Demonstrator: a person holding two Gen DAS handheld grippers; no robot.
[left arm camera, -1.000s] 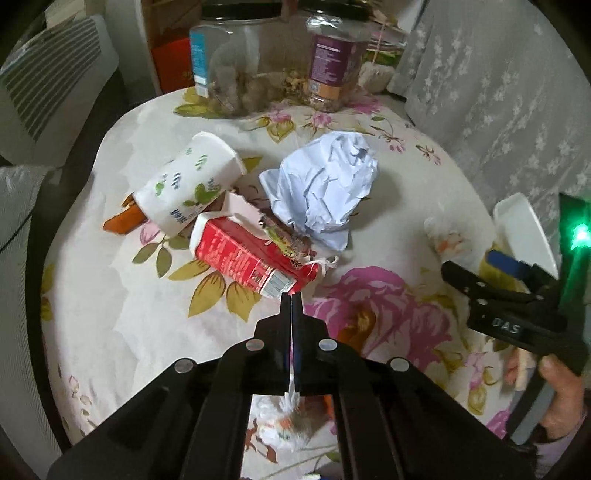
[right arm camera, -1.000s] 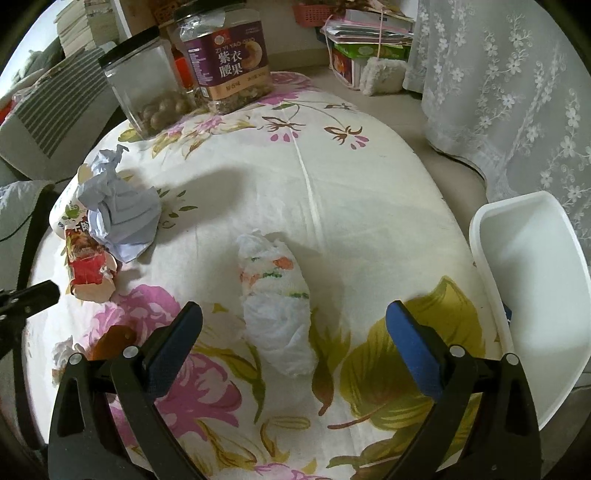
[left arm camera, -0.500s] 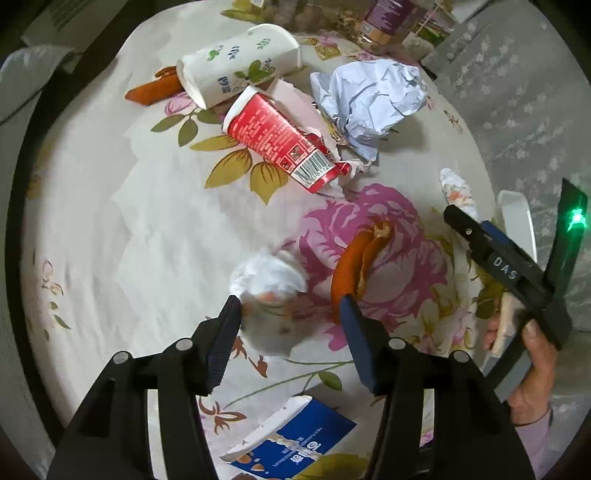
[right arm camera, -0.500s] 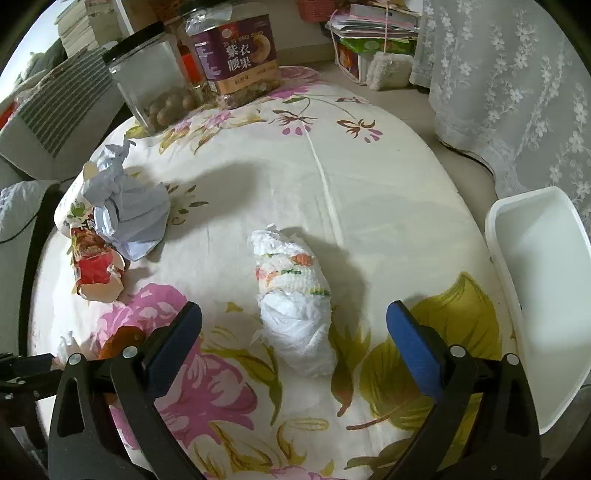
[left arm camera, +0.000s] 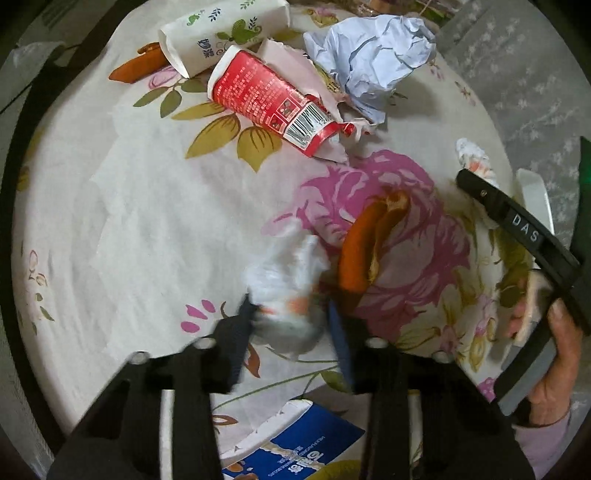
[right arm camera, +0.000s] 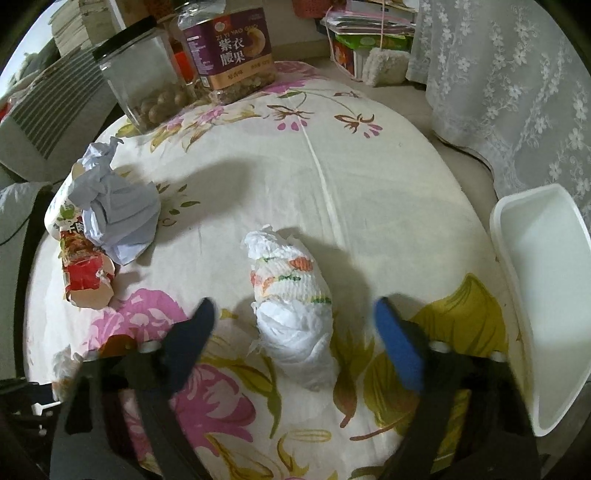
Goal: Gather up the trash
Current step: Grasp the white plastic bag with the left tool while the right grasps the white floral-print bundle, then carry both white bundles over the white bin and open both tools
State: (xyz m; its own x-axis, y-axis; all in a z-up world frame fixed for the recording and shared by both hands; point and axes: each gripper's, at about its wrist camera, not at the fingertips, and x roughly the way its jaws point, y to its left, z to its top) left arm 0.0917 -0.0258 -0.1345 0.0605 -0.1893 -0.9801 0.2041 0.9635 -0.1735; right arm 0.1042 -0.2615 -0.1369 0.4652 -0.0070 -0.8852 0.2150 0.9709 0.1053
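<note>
My left gripper [left arm camera: 291, 325] is open, its fingers on either side of a crumpled white tissue wad [left arm camera: 286, 280] on the floral tablecloth; whether they touch it I cannot tell. An orange peel [left arm camera: 364, 247] lies just right of it. My right gripper [right arm camera: 293, 332] is open around the near end of a white patterned tissue roll [right arm camera: 291, 295]. A red torn carton [left arm camera: 269, 103], a paper cup [left arm camera: 221, 33] and a crumpled bluish paper ball [left arm camera: 373, 55] lie farther back. A white bin [right arm camera: 546, 295] stands at the table's right edge.
Two snack jars [right arm camera: 229, 51] stand at the table's far edge. A blue box [left arm camera: 295, 443] lies near my left gripper's base. A lace curtain [right arm camera: 517, 74] hangs to the right. Another orange peel [left arm camera: 136, 70] lies by the cup.
My left gripper opened, let the tissue wad go, then moved down and narrowed around it. My right gripper moved closer to the patterned tissue roll.
</note>
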